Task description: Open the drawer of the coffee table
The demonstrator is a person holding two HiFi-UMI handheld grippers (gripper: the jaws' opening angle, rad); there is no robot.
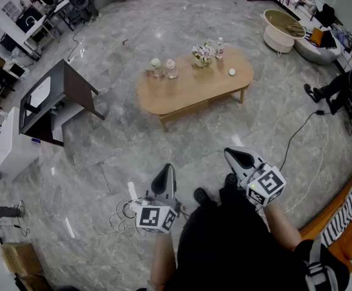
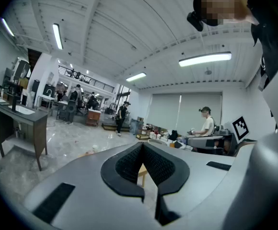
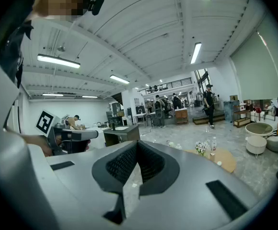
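Grey marble flooring is spreading across a wide hall, and the coffee table [image 1: 182, 93] is standing out in the open middle of it, well apart from both grippers and ahead of the person. It is showing as a long oval top of pale wood, rounded at both ends, sitting on short legs of the same wood. A shallow wooden band is running under the near edge, but at this range no drawer front can be made out on it. On the top, two glass jars [image 1: 164, 68] are sitting side by side near the left end, a small bunch of flowers [image 1: 201, 53] and a clear bottle [image 1: 220, 47] are standing toward the far edge, and a little white ball [image 1: 231, 72] is lying near the right end.

Low in the head view, the left gripper [image 1: 165, 173] is pointing toward the table with its jaws pressed together on nothing. The right gripper [image 1: 238, 156] is doing the same, clenched and empty. In the right gripper view the table [image 3: 223, 161] is appearing beyond the jaws, off to the right.
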